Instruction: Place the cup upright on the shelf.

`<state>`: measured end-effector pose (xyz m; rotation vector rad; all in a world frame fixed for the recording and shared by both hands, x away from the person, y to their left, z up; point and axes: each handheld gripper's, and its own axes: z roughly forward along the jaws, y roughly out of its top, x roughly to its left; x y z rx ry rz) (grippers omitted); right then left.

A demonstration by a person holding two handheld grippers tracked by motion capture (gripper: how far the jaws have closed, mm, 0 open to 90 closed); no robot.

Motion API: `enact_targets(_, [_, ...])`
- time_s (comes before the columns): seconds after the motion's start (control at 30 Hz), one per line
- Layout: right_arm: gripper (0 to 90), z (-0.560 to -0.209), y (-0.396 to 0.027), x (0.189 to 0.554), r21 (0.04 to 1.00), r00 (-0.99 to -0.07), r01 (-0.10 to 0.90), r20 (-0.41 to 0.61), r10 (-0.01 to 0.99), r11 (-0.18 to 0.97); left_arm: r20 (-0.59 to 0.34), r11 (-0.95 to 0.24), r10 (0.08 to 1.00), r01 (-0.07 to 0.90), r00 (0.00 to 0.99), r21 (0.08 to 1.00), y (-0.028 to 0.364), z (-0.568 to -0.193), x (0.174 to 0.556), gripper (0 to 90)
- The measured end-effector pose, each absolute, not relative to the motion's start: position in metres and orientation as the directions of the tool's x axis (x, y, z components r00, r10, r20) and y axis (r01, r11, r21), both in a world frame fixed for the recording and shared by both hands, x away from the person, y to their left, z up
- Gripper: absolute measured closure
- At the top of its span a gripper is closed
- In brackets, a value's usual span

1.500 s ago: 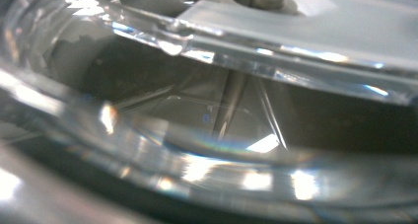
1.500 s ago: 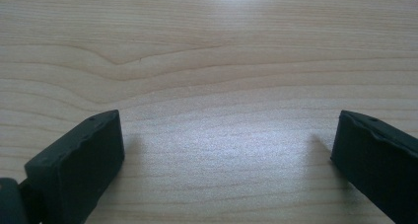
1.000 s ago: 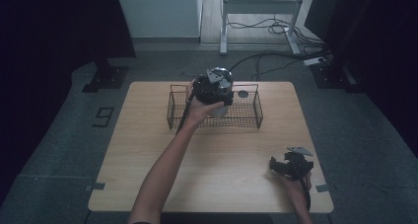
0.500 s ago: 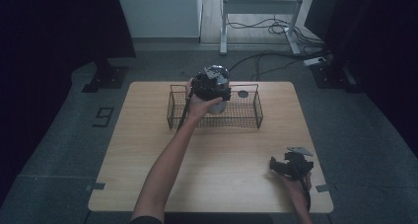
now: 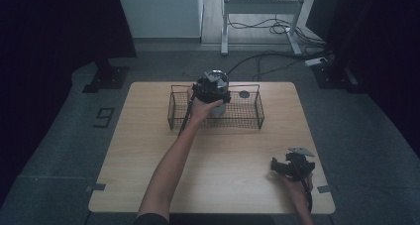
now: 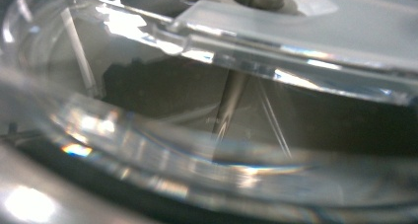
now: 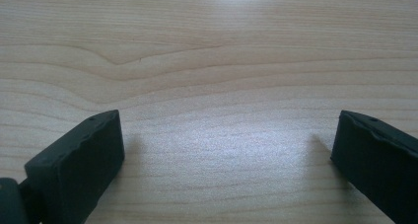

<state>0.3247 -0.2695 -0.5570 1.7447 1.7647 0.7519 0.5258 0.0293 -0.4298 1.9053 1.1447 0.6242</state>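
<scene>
a clear glass jar (image 5: 218,107) is seen standing in the black wire basket (image 5: 250,117) at the far side of the wooden table (image 5: 148,150); the left gripper (image 5: 212,88) is held right over the jar, and thick shiny glass (image 6: 207,135) is seen very close in the left gripper view; whether its jaws are open or shut cannot be told; the right gripper (image 5: 292,166) is rested near the table's front corner, jaws wide apart with nothing between them; the jar is likely hard, smooth, slippery and easy to break, so it should be held firmly at the rim.
</scene>
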Motion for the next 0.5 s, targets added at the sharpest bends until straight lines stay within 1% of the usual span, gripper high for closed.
enact_targets(0.3, [0.0, -0.557, -0.269, 0.325, 0.716, -0.013, 0.698, 0.008, 1.0, 0.003, -0.005, -0.274, 0.886, 0.53, 0.464, 0.802, 0.029, -0.459, 0.531, 4.0])
enact_targets(0.5, [0.0, -0.557, -0.269, 0.325, 0.716, -0.013, 0.698, 0.008, 1.0, 0.003, -0.012, -0.275, 0.885, 0.543, 0.466, 0.793, 0.029, -0.469, 0.531, 4.0])
